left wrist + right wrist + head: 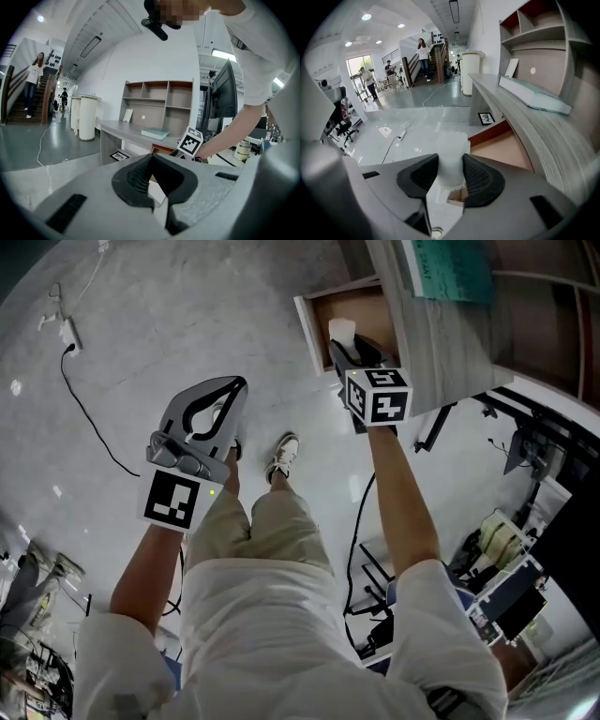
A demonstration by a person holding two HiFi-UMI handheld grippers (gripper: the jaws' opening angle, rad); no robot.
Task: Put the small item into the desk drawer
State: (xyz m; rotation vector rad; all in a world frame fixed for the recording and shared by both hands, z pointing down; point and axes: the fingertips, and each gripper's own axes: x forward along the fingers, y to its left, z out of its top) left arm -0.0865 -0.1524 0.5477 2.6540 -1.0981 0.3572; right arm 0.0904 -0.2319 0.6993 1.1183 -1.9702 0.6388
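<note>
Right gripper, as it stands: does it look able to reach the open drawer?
Probably yes: the right gripper, shut on the white item, hangs over the open drawer, and nothing shows between them.

Bright, even indoor light. Ceiling lamps (365,17) and a glazed doorway (358,70) supply it; the glossy floor (408,110) returns pale glare patches. Both gripper views are fisheye: straight lines bow and dark vignettes fill the corners. The right tongs (450,174) lie close to the lens and read soft. Head view is sharp, shadows faint.
</note>
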